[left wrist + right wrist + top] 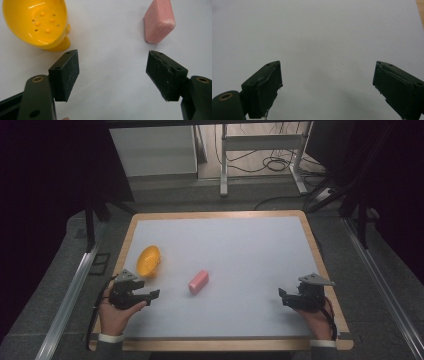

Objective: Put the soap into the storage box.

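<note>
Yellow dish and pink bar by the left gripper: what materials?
Yellow dish: likely glossy moulded plastic, given sharp highlights, raised studs and small drain holes. Pink bar: probably soap, with a matte, waxy face and whitish scuffing on one rounded corner; cannot confirm.

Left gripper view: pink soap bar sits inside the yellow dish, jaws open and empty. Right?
Not quite. The pink rectangular soap bar lies on the white mat, apart from the yellow plastic soap dish, not inside it; the dish is empty. The left gripper view shows this, and the high view agrees. The left gripper does have its jaws open and empty.
</note>
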`<state>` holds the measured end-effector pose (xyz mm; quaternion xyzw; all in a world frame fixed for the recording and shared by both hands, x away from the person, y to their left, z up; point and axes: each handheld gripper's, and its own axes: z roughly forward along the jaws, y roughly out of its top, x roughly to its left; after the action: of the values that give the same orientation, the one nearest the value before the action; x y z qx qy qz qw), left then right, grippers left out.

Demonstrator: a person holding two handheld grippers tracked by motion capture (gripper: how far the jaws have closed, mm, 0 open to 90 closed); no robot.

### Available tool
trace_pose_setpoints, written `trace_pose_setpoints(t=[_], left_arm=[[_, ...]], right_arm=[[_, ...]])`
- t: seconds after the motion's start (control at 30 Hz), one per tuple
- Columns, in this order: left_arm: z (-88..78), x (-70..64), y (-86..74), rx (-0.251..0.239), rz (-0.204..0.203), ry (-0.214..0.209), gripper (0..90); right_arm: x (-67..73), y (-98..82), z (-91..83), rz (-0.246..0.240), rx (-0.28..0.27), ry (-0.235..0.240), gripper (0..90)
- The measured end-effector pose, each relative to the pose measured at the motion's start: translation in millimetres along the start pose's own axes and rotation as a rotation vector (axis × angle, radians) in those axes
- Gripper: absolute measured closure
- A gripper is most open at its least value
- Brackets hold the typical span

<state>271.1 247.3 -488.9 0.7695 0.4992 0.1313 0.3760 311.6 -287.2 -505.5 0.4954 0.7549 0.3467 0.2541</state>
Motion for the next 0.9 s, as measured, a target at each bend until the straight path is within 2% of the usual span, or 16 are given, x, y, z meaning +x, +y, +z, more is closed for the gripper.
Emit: trace_pose_setpoints(t=[0.17,0.37,0.63,0.7,0.9], left_arm=[[-0.6,-2.2,4.3,0.003,0.008,0.0,27.1],[-4.8,-1.8,13.9,0.006,-0.004,-0.015,27.8],[-6.7,-6.8,26.2,0.0,0.023,-0.041,26.9],[-6.5,-7.8,26.6,-0.002,0.017,-0.028,26.2],[-6.0,-8.7,29.0,-0.002,0.017,-0.03,25.8]], right_arm=[[-2.5,-0.6,-2.6,0.003,-0.005,-0.01,8.3],[-2.4,-0.7,-3.4,0.011,-0.002,-0.008,8.4],[-2.1,-0.9,-3.6,0.01,-0.004,-0.012,8.6],[-2.6,-0.7,-4.8,0.017,-0.008,-0.008,8.6],[-2.5,-0.1,-7.2,0.021,-0.019,-0.001,8.6]])
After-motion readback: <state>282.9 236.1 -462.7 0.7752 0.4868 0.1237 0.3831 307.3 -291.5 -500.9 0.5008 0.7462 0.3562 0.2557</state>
